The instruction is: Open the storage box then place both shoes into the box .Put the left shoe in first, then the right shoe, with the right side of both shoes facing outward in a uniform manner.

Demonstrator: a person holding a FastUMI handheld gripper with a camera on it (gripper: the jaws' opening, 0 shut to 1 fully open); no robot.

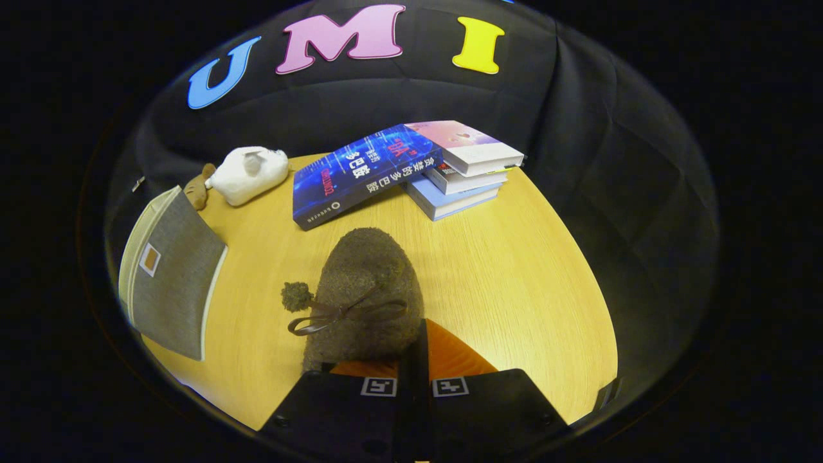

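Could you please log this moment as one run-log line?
gripper: shut on brown shoe | shoe: held above table | storage box: to one side

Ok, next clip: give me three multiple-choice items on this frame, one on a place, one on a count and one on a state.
1. Where does the grey storage box stand?
A. On the stacked books
B. On the table, left of the brown shoe
C. Between the tongs

2. How many books are there?
A. Two
B. Six
C. Four

3. How do the tongs stand?
A. Closed on the shoe's rear edge
B. Wide open above the books
C. Closed on the white plush toy

Answers:
1 B: the grey storage box sits near the table edge, left of the brown shoe.
2 C: three books lie stacked and a blue book leans on them.
3 A: the tongs are drawn together at the shoe's rear, and the white plush toy lies far beyond.
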